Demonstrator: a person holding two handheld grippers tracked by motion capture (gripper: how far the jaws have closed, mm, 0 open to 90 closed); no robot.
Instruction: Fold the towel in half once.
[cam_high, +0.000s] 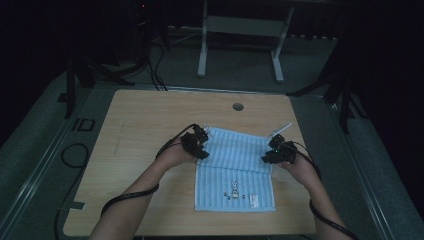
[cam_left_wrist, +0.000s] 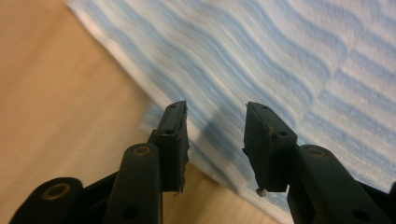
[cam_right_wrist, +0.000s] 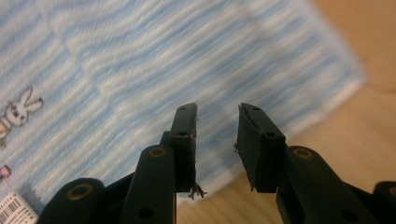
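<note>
Tongs (cam_left_wrist: 216, 140) (cam_right_wrist: 216, 142) agape over striped towel (cam_high: 235, 170), seemingly not gripping.

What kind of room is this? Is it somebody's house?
Probably not a house: it looks like a lab or recording room. A plain wooden table with a cable hole stands on grey carpet, black stand legs and loose cables surround it, and a bare white desk frame sits behind.

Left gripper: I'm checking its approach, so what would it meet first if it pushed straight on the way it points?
Probably the blue striped towel: the open left gripper points at its edge on the table.
</note>
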